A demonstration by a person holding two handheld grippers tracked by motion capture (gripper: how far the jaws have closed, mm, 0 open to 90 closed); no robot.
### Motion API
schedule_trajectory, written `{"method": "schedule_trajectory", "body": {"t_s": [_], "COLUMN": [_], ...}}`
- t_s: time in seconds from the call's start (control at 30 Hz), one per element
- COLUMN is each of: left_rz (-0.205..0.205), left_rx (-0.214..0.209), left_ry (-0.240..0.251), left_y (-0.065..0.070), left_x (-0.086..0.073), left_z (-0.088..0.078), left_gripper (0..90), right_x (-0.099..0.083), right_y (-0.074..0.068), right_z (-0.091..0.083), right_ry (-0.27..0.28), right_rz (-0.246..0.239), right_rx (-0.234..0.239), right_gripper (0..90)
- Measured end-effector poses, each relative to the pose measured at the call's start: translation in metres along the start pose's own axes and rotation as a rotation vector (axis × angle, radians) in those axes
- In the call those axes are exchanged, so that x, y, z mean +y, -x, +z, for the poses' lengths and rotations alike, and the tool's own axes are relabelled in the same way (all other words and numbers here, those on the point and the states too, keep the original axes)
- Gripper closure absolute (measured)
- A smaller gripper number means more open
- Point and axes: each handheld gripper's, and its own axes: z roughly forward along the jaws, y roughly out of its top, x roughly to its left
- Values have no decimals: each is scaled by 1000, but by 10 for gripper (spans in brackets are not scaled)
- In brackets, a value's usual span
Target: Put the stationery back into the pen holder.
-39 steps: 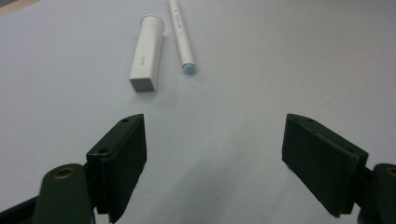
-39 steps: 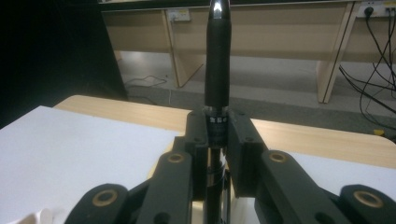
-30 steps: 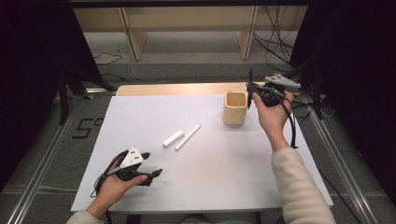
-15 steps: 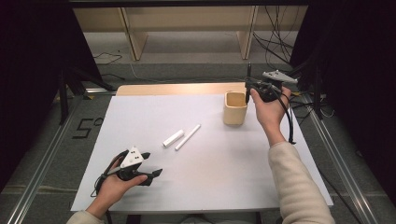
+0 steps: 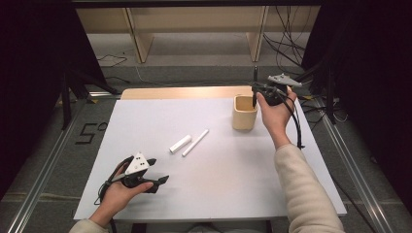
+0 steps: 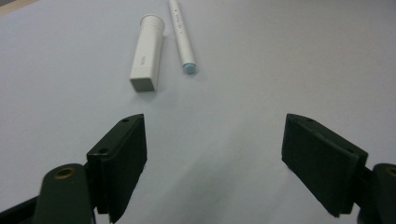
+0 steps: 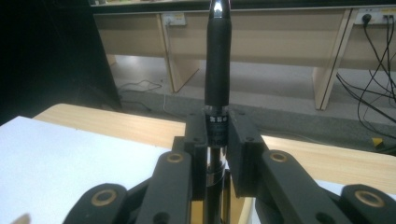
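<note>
While the right gripper [image 5: 254, 93] hangs over the cup, the scene reads as follows.

Black pen [image 7: 218, 70]: clamped between the right gripper's jaws, which press on its barrel from both sides in the right gripper view; in the high view it sits at about 1 o'clock from the table's middle.
Pen axis: long axis upright; one end rises above the jaws [image 5: 255, 73], the other points down into the mouth of the cup.
Cup [image 5: 244, 114]: pale, standing upright near the far right of the white table [image 5: 218, 184], directly below the pen and touching the person's right hand [image 5: 273, 109] or just beside it; I cannot tell which.
Left gripper [image 5: 156, 171]: jaws wide apart with nothing between them, resting at about 7 o'clock on the table; its pads [image 6: 122, 156] point toward the two white things.
White marker [image 5: 195, 142]: lies flat near the table's middle, uncapped, its bluish tip [image 6: 189, 68] facing the left gripper.
White cap [image 5: 180, 143]: lies flat just beside the marker, roughly parallel, not touching it.
Change from a second ago: the right hand has come toward 9 o'clock, so the pen now stands over the cup instead of beside it at 3 o'clock; the pen's lower end sits lower. The left hand, marker and cap lie as before.
</note>
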Motion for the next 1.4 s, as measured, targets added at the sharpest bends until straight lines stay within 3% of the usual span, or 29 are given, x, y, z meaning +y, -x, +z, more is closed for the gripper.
{"method": "schedule_trajectory", "body": {"t_s": [0.53, 0.9, 1.13, 1.4], "left_rz": [-1, 1, 4, 3], "left_rx": [0, 1, 1, 5], "left_ry": [0, 0, -2, -3], "left_y": [0, 0, 0, 1], "left_x": [0, 0, 0, 0], "left_z": [0, 0, 0, 0], "left_gripper": [224, 227, 231, 238], "right_x": [-15, -17, -19, -24], "right_y": [3, 2, 2, -1], "right_z": [5, -4, -18, -35], "right_ry": [-58, -47, -44, -24], "right_rz": [-11, 0, -28, -62], "right_rx": [16, 33, 35, 47], "right_gripper": [787, 635, 531, 472]}}
